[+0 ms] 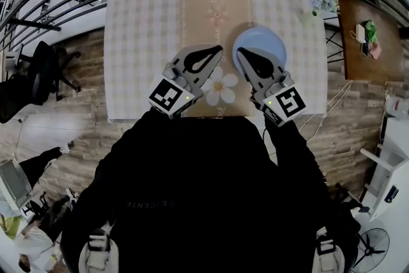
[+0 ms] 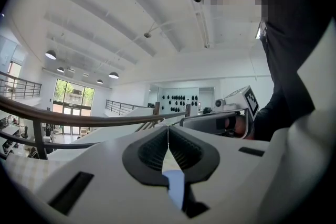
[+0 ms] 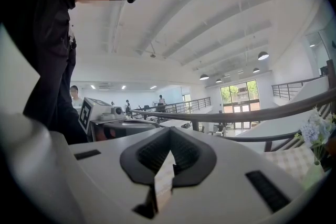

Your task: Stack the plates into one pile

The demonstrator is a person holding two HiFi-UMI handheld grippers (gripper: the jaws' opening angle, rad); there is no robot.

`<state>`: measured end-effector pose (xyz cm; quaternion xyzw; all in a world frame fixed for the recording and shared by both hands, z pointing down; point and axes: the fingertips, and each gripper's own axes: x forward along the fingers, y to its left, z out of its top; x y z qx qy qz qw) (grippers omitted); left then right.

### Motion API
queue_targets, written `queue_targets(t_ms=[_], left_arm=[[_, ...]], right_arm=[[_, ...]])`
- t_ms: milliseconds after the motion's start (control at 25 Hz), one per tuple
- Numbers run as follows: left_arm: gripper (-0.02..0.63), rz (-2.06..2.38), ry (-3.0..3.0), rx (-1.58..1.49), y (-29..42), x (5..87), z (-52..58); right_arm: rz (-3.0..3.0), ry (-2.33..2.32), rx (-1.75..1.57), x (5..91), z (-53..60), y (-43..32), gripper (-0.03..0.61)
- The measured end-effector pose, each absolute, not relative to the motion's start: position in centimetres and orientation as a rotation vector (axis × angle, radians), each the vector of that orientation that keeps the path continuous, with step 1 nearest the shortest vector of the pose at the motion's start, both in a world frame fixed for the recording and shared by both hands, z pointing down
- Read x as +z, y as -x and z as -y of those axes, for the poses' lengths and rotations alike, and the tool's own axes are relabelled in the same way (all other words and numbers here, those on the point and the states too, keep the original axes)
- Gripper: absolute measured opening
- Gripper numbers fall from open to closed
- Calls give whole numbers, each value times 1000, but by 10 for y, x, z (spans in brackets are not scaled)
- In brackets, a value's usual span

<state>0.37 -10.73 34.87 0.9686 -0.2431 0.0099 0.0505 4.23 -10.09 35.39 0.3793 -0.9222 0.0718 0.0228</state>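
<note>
Your left hand-held gripper (image 1: 216, 51) had its jaws pressed together with nothing between them, and you held it above the near part of the worktop (image 1: 140, 41). Your right hand-held gripper (image 1: 243, 54) was likewise closed and empty, just beside the left one, with its tip over the near left rim of the blue plate (image 1: 268, 41). That plate lay on the checked cloth (image 1: 147, 3), right of the middle. A white flower shape (image 1: 220, 87) showed between your two grippers, near the front edge.
</note>
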Motion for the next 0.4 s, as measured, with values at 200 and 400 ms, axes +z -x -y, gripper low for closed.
queue_targets(t_ms=[200,400], left_arm=[[20,734,-2951,30,-4,349,107],[20,725,-2954,34,-3,350,106]], right_arm=[[2850,-1178,230,356,100,-42,4],[2843,-1180,233,358,99,-42,4]])
